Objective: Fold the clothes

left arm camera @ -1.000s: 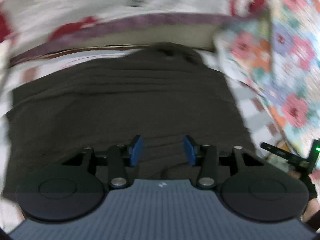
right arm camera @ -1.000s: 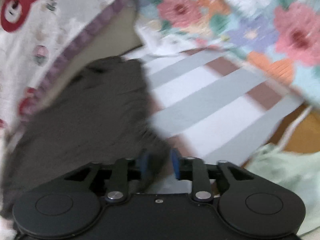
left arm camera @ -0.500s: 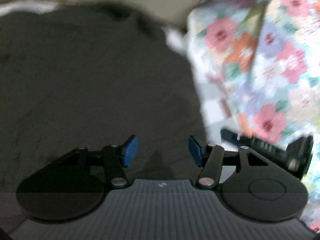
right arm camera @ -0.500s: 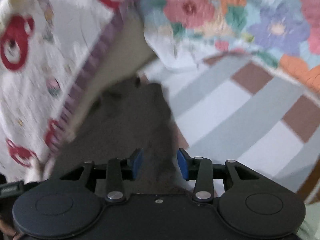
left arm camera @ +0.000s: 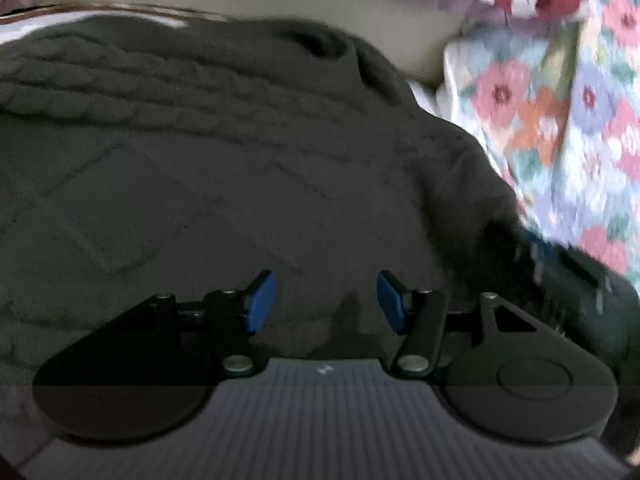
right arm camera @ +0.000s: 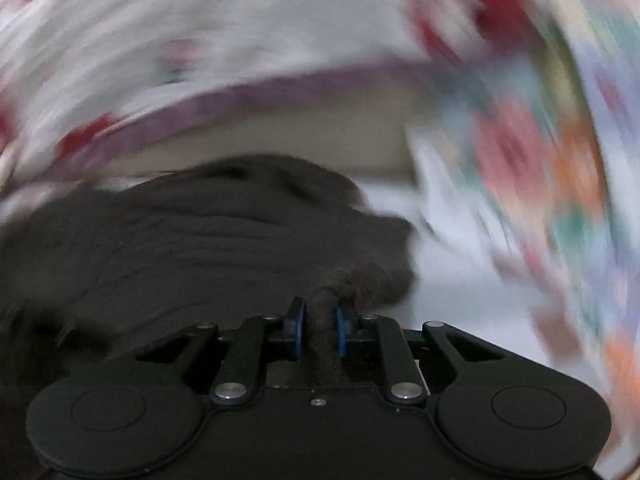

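A dark grey knitted sweater [left arm camera: 224, 168] lies spread on the bed and fills most of the left wrist view, its collar [left arm camera: 312, 40] at the far end. My left gripper [left arm camera: 324, 300] hovers low over it, open, with nothing between its blue pads. In the right wrist view the same sweater [right arm camera: 180, 240] stretches away to the left. My right gripper [right arm camera: 320, 326] is shut on a bunched roll of its edge, which stands up between the pads. The right gripper's dark body [left arm camera: 568, 276] shows at the right edge of the left wrist view.
A floral quilt [left arm camera: 560, 112] rises on the right side. A white blanket with red prints and a purple border [right arm camera: 240, 92] lies beyond the sweater. Pale bedsheet [right arm camera: 460, 280] shows to the right of the garment. The right wrist view is motion-blurred.
My right gripper has closed on the sweater's edge and swung left. The left gripper has moved forward and lower over the sweater, staying open.
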Demonstrator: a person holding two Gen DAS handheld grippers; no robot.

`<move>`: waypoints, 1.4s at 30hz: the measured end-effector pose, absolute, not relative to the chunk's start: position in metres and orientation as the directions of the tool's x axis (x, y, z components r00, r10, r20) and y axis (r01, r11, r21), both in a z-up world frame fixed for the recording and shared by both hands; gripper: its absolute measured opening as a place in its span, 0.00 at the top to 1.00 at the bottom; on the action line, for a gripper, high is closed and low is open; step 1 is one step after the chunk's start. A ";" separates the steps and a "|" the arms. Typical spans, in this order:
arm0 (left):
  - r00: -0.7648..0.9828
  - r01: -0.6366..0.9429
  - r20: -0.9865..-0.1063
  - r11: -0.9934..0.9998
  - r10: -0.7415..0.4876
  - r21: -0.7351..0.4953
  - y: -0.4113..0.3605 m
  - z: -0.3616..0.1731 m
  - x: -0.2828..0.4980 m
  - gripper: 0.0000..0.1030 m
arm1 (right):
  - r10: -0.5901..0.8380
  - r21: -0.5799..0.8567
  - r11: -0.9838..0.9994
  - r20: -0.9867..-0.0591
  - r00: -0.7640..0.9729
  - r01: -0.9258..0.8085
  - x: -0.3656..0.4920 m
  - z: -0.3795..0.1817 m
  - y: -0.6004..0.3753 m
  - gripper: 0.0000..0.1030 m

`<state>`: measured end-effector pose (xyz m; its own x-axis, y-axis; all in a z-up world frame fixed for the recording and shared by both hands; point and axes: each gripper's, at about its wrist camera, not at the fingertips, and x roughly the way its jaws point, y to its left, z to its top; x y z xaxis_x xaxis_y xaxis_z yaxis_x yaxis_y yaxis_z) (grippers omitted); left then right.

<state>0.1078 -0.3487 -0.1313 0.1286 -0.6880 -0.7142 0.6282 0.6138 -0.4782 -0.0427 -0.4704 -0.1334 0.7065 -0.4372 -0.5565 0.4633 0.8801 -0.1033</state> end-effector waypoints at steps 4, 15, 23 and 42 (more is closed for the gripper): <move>0.194 0.619 -0.699 0.639 -0.688 -0.457 -0.342 -0.130 0.113 0.46 | -0.241 -0.162 0.970 -0.574 0.783 0.181 -0.027 -0.147 -0.403 0.87; 0.159 0.633 -0.634 0.571 -0.757 -0.522 -0.353 -0.138 0.119 0.46 | -0.152 0.164 0.937 -0.601 0.784 0.308 -0.062 -0.123 -0.443 0.65; 0.193 0.693 -0.704 0.603 -0.684 -0.396 -0.367 -0.148 0.107 0.40 | -0.167 0.307 0.840 -0.638 0.752 0.447 -0.049 -0.150 -0.534 0.40; 0.272 0.688 -0.753 0.668 -0.599 -0.283 -0.353 -0.149 0.114 0.37 | -0.738 -0.267 0.584 -0.568 0.365 0.767 -0.099 -0.147 -0.598 0.87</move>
